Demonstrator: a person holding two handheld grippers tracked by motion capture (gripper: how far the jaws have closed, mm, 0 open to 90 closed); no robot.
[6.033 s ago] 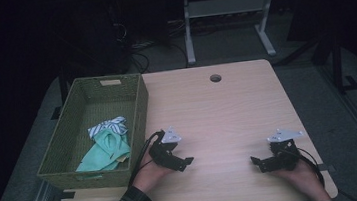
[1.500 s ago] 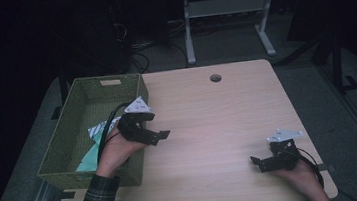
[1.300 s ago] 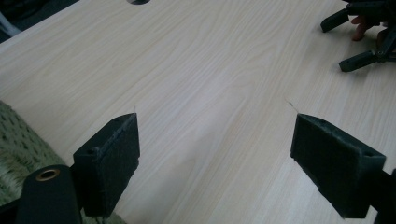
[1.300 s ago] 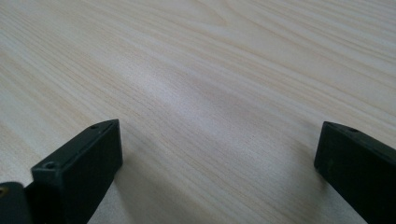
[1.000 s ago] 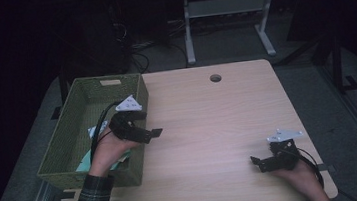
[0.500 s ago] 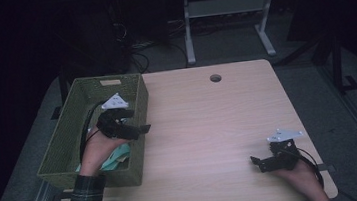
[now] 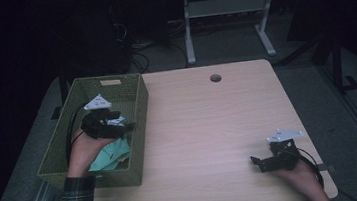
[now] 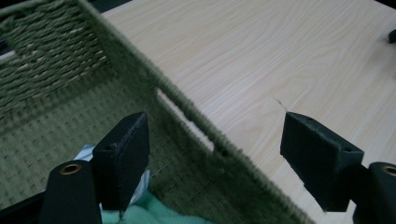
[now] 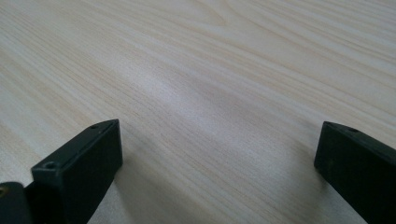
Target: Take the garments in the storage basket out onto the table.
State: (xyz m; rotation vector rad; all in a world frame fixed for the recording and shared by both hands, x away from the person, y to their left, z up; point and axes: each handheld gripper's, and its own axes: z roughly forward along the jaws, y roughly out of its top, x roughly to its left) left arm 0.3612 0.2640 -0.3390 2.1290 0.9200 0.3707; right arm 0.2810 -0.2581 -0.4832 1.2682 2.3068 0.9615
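Observation:
A green woven basket (image 7: 137,110) stands on the left part of the wooden table (image 7: 209,127). A mint-green cloth (image 7: 114,155) lies inside it, with a white patterned cloth (image 7: 123,120) beside it. My left gripper (image 7: 128,126) hovers inside the basket over the cloths, pointing at the right wall. Its jaws have just been closing slightly but stand open with nothing pinched. In the left gripper view the gripper (image 8: 219,154) frames the basket rim (image 8: 187,112), with the mint cloth (image 8: 163,214) below. My right gripper (image 7: 256,162) rests open on the bare table (image 9: 210,70) near the front right.
A round cable hole (image 7: 215,78) sits near the table's far edge. Behind the table stands a white metal desk frame (image 7: 222,10) among floor cables. The table's front edge is close to the right hand.
The left hand has moved left from the table into the basket and now hovers over the cloths. The right gripper has stayed put.

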